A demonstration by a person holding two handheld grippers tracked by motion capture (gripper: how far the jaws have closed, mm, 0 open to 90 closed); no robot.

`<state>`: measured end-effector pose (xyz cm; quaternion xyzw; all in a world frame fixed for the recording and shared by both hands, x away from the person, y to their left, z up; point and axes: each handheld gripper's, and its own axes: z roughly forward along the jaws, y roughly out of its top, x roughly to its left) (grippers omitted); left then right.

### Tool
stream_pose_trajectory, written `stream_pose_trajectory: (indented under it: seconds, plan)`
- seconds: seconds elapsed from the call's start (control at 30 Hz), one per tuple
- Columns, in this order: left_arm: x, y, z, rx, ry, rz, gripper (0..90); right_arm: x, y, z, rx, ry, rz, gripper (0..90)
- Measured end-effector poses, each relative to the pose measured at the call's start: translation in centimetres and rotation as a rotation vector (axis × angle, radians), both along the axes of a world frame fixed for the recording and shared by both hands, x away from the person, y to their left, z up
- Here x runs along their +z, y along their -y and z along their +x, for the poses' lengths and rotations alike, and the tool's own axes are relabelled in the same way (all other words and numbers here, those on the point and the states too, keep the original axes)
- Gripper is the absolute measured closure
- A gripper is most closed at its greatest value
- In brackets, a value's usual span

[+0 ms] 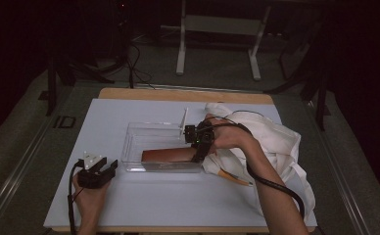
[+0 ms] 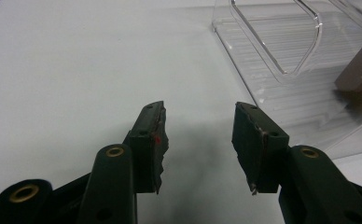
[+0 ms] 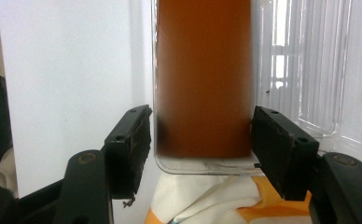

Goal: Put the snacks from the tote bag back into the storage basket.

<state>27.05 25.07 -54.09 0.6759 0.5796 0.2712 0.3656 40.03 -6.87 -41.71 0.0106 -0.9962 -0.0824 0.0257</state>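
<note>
Two jaws of the right gripper flank the brown block — perhaps touching.

Left gripper: your two jaws are black blocks with chipped, ragged inner pads; a red speck marks the pad at 9 o'clock.
Left gripper screws: brass-ringed holes sit on the black arms behind each jaw.
Left gripper top: a pale grey three-cornered plate rides on the black body.
Left cable: thin and black, trailing toward 6 o'clock.
Right gripper: black squared jaws with small screw holes.
Right cable: thick and black, running along your forearm.
Sleeves: none; both forearms bare.
</note>
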Motion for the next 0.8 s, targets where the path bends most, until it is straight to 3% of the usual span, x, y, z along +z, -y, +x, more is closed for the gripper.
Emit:
stream_pose_trajectory:
  seconds: [0.33, 0.63, 0.8]
  plan:
    - [0.0, 0.0, 0.0, 0.001, 0.000, 0.001, 54.7, 0.4, 0.5, -0.1, -0.001, 0.007, 0.012, 38.3]
    - [0.0, 0.0, 0.0, 0.002, 0.000, 0.003, 54.6, 0.9, 1.3, -0.2, -0.028, 0.023, 0.055, 38.7]
    - [0.0, 0.0, 0.0, 0.004, -0.002, 0.001, 54.4, 1.3, 2.0, -0.5, -0.026, 0.035, 0.123, 38.8]
